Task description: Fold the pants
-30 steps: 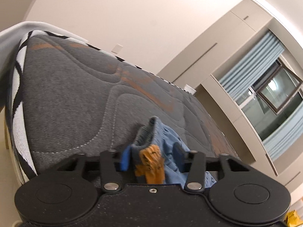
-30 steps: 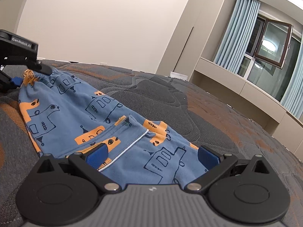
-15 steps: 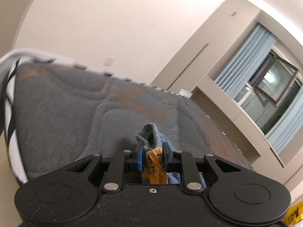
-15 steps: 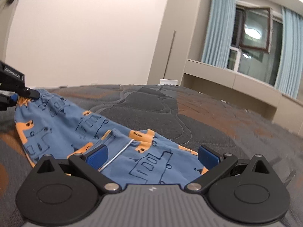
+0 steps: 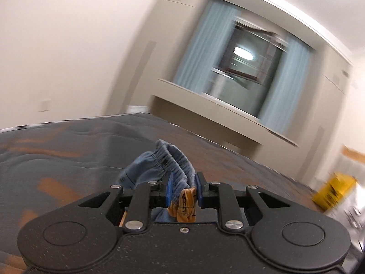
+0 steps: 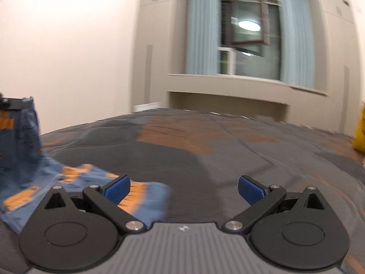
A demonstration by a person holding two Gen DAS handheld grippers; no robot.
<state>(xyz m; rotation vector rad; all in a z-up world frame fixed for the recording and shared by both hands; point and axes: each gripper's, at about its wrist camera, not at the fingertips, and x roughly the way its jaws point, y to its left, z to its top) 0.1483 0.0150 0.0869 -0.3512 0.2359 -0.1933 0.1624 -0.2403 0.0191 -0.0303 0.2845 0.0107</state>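
The pants (image 6: 25,159) are blue with orange and dark printed shapes. In the right wrist view they hang from the upper left and trail onto the mattress (image 6: 205,150), one end lying under my left fingertip (image 6: 117,188). My right gripper (image 6: 183,189) is open and empty just above the mattress. In the left wrist view my left gripper (image 5: 183,190) is shut on the pants' gathered elastic waistband (image 5: 168,159), held lifted above the mattress (image 5: 57,159). The left gripper (image 6: 11,104) shows at the right wrist view's left edge, gripping the pants' top.
The mattress is grey quilted with orange patches. A window (image 6: 244,34) with blue curtains and a beige ledge (image 6: 228,84) lie beyond it. A yellow object (image 5: 333,191) sits at the right, off the mattress. Both views are motion-blurred.
My left gripper closed on the waistband and lifted it up off the mattress, swinging toward the window. My right gripper moved right, so the pants now lie mostly to its left.
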